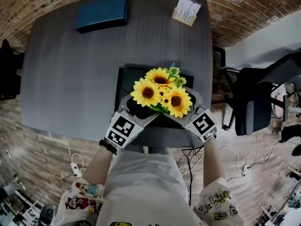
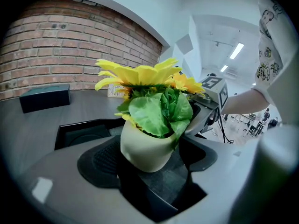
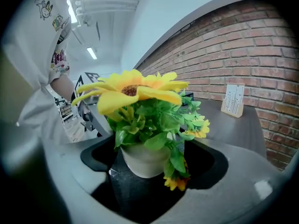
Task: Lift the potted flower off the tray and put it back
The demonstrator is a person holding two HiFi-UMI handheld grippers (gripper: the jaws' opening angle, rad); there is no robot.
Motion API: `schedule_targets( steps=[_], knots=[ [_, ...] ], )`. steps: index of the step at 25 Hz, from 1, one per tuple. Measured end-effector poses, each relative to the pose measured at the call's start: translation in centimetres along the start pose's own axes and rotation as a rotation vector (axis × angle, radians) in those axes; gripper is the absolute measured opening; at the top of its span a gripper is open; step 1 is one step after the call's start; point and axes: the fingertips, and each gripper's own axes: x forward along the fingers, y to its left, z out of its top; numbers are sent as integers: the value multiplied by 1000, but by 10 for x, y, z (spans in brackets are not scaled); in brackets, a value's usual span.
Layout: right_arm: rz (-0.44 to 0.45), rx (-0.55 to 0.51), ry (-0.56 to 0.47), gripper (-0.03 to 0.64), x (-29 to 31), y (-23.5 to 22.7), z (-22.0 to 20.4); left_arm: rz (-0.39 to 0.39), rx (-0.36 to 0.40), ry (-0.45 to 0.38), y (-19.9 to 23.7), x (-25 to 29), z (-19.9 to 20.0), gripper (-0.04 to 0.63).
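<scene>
The potted flower is a cream pot with yellow sunflowers and green leaves, standing over the black tray near the table's front edge. My left gripper reaches in from the left and my right gripper from the right, facing each other. In the left gripper view the pot sits between the wide-set black pads. The right gripper view shows the pot the same way, with a gap on each side. Whether the pot's base rests on the tray is hidden.
A dark blue box lies at the table's far left. A white card holder stands at the far right. Beside the table on the right is an office chair. Cables trail on the floor.
</scene>
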Motion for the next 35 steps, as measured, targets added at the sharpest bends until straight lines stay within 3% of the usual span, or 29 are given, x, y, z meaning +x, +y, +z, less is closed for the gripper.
schedule_targets(
  steps=[5, 9, 22, 35],
  knots=[
    [-4, -11, 10, 417, 2, 1, 0, 2, 18, 14, -1, 0, -2, 367],
    [8, -23, 6, 357, -1, 2, 1, 8, 25, 14, 0, 2, 0, 348],
    [-4, 24, -25, 356, -7, -2, 3, -5, 2, -2, 0, 4, 5, 347],
    [-32, 36, -82, 356, -3, 1, 23, 8, 32, -24, 8, -8, 17, 348]
  ],
)
